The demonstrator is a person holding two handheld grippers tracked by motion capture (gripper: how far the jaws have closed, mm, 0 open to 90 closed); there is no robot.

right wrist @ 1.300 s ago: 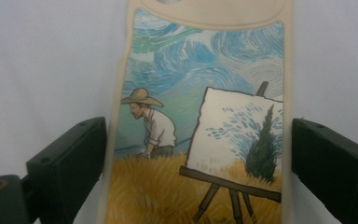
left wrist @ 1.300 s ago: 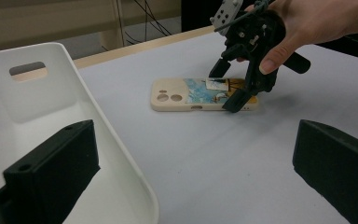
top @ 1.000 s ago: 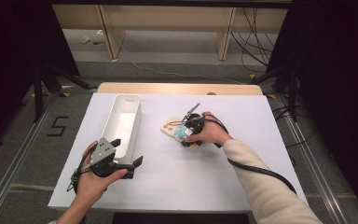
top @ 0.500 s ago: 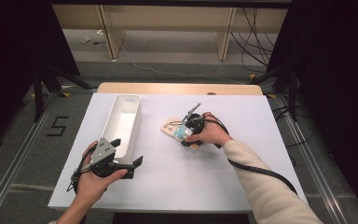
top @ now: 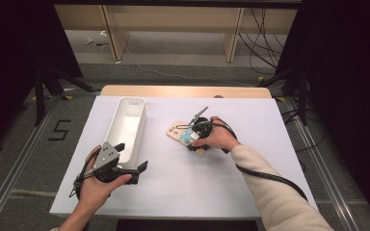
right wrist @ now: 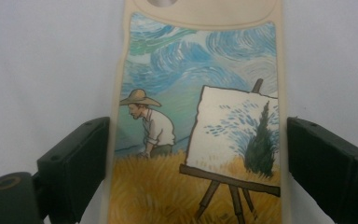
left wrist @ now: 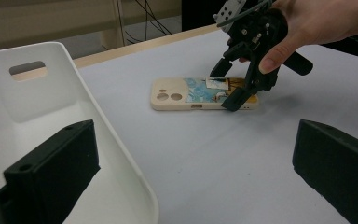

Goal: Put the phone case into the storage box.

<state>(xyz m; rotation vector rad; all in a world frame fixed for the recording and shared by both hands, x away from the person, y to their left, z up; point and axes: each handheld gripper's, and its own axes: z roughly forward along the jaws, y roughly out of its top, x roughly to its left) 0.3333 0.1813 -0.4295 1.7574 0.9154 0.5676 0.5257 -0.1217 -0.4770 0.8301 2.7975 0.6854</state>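
A cream phone case (top: 179, 133) printed with a painter and easel lies flat on the white table, mid-right. My right gripper (top: 191, 139) points down over its near end. In the right gripper view the black jaws stand open on either side of the case (right wrist: 191, 70), close to its long edges, with a thin gap on each. The left gripper view shows that same gripper (left wrist: 226, 88) straddling the case (left wrist: 182, 95). My left gripper (top: 134, 156) is held at the front left, wide open and holding nothing, beside the near end of a white tray (top: 127, 103).
The long white tray (left wrist: 51, 46) has a handle slot in its far wall and nothing inside. A black cable (top: 270, 175) trails from the right gripper along the forearm. A wooden strip (top: 183, 90) borders the table's far edge, with floor and shelf legs beyond.
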